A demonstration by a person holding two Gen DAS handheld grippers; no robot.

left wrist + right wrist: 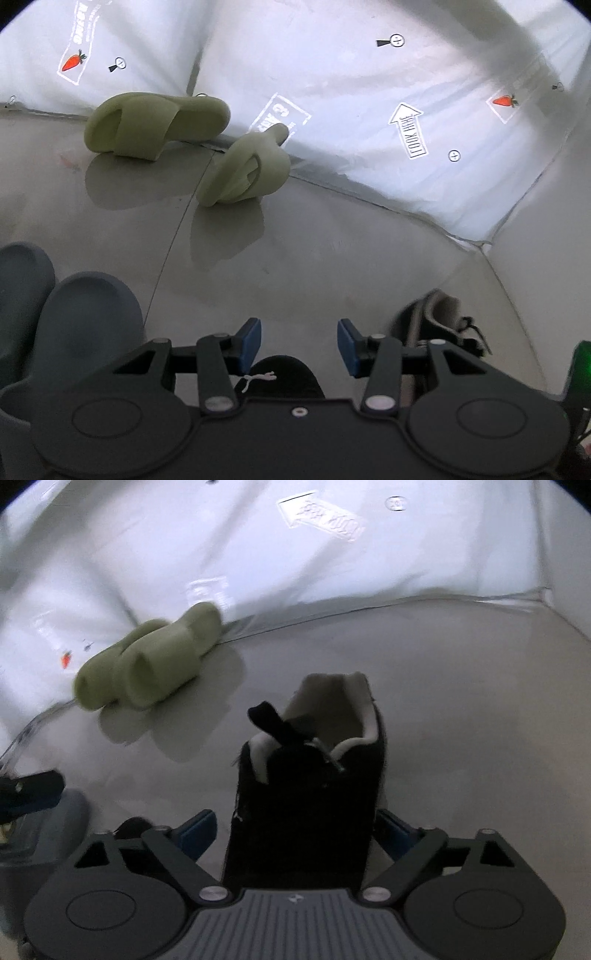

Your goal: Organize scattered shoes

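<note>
Between the right gripper [295, 834] pads stood a black low-top sneaker w/ pale lining [306, 786], jaws wide, not yet clamped. Best to close evenly on both sides, lift straight. Left gripper [299, 347] hung open, empty, over the grey floor [332, 251]; two green foam slides [155, 123] lay near the white sheet.

Two pale green slides [159, 123] [245, 170] lie on a glossy grey floor [332, 258] before a white sheet [332, 74] printed with red carrots and black arrows, slate-blue slides [85, 321] nearby, a black sneaker [306, 797] lined off-white, black tongs [299, 349] with blue pads [251, 343].
</note>
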